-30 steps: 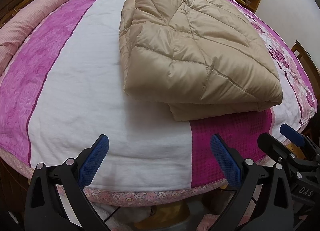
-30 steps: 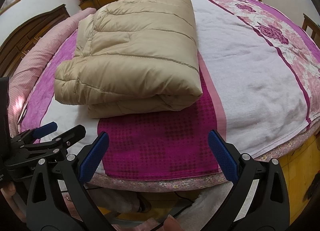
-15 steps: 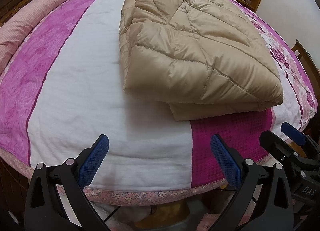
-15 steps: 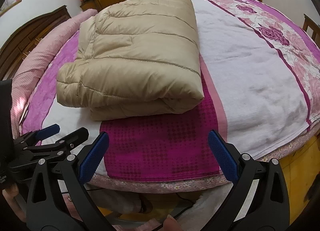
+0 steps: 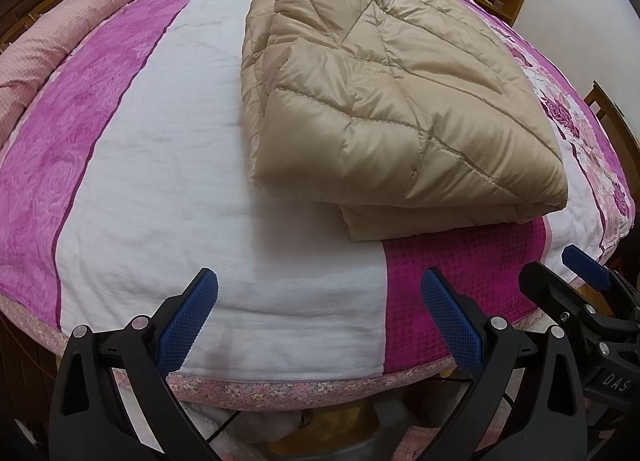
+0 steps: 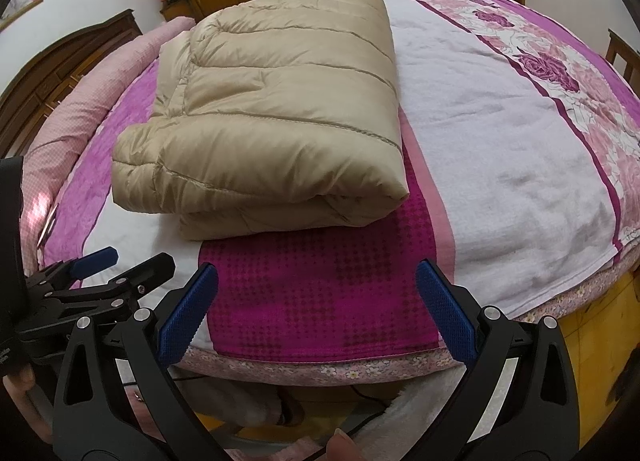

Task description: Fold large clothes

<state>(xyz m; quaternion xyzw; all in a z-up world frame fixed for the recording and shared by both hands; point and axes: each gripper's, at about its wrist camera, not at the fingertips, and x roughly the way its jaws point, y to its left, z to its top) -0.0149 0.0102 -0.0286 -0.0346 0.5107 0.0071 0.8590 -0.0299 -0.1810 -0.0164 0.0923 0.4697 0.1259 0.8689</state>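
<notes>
Looking at the coat, I see a beige quilted puffer lying folded in a thick stack on the bed, toward 12 o'clock from both claws, its near fold partly over the magenta strip. I judge it light, soft and springy, with a slick shell that would slide between pads, so any further fold wants a deep pinch through several layers at a near corner, not a skim of the top skin. The loose layered edges face 9 o'clock in the left view; the rounded fold faces 3 o'clock in the right view. My left claw is spread wide and grasping nothing, well short of the coat; my right claw is likewise released and bare. Open bedspread lies at 9 o'clock and 3 o'clock of the coat. The bed's near edge runs just under both claws, so I have little room to pull back.
</notes>
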